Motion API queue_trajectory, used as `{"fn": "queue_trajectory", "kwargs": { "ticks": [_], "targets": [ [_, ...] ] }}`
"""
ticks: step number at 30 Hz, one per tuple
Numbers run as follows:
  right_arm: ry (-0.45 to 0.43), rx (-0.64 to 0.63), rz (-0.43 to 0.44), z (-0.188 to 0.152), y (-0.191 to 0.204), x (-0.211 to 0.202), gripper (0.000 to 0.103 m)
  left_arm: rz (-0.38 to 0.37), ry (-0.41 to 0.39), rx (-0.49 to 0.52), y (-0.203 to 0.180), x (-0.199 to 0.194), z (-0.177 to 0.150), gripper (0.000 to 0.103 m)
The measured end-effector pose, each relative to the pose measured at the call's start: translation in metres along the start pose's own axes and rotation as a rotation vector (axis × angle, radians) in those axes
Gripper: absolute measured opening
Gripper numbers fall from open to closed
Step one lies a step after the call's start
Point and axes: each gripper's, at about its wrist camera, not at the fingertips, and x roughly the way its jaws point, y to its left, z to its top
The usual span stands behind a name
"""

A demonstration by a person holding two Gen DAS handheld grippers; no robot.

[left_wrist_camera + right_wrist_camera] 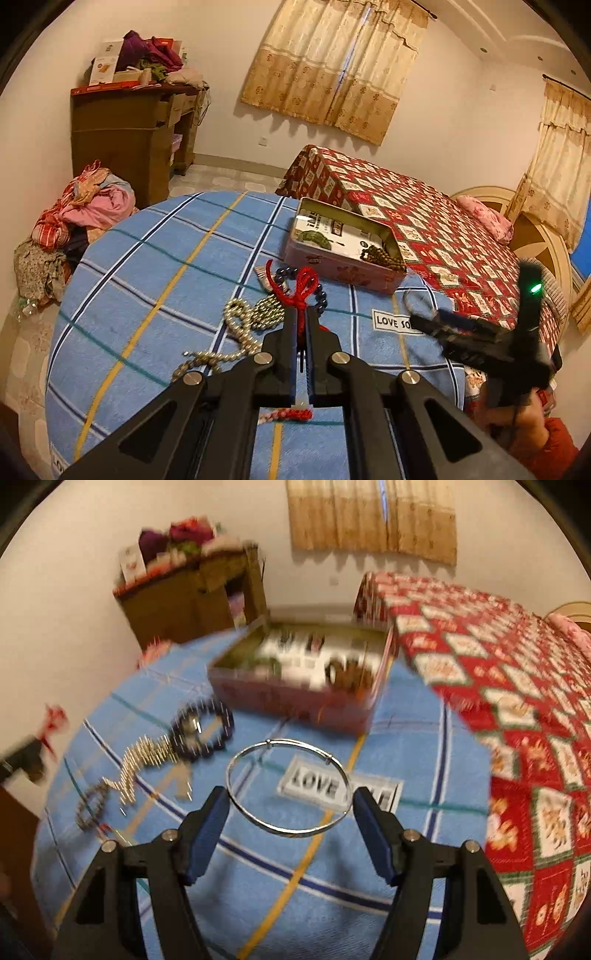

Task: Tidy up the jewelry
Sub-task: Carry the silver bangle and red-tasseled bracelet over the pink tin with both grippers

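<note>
The left tongs [303, 314] pinch a red cord [303, 291] tight above the blue plaid blanket [258, 867], while the right tongs [291, 805] stand wide around a silver bangle [288, 786], its rim just beside both pads, near the tin box [295, 686].

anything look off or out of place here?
Mostly expected clutter: pearl strand and dark bead bracelet lie loose on the blue blanket, outside the open tin. Silver bangle sits between the right gripper fingers, ungripped.

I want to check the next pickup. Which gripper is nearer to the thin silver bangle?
Right. The right gripper has its open fingers on either side of the thin silver bangle; the left gripper is away from it, clamping a red cord.
</note>
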Motion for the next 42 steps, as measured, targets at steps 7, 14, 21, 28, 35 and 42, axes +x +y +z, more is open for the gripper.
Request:
{"fn": "queue_trajectory", "kwargs": {
  "ticks": [7,14,21,28,35,42],
  "targets": [
    [-0.139,0.032,0.013,0.033,0.004,-0.027,0.072,-0.023,-0.029,0.063,-0.022,0.012,0.017,0.002],
    [-0.202,0.047,-0.008,0.048,-0.002,-0.031,0.072,-0.049,-0.042,0.099,-0.035,0.027,0.033,0.002],
    [-0.227,0.081,-0.068,0.065,-0.022,-0.014,0.072,-0.092,-0.047,0.065,-0.039,0.059,0.057,0.002],
    [-0.246,0.141,-0.128,0.083,-0.038,0.02,0.072,-0.105,-0.052,0.012,-0.041,0.107,0.081,0.002],
    [-0.23,0.187,-0.15,0.089,-0.045,0.062,0.072,-0.182,0.01,-0.046,-0.033,0.15,0.092,0.002],
    [-0.21,0.213,-0.158,0.088,-0.048,0.09,0.072,-0.283,0.064,-0.155,-0.015,0.17,0.101,0.002]
  ]
}}
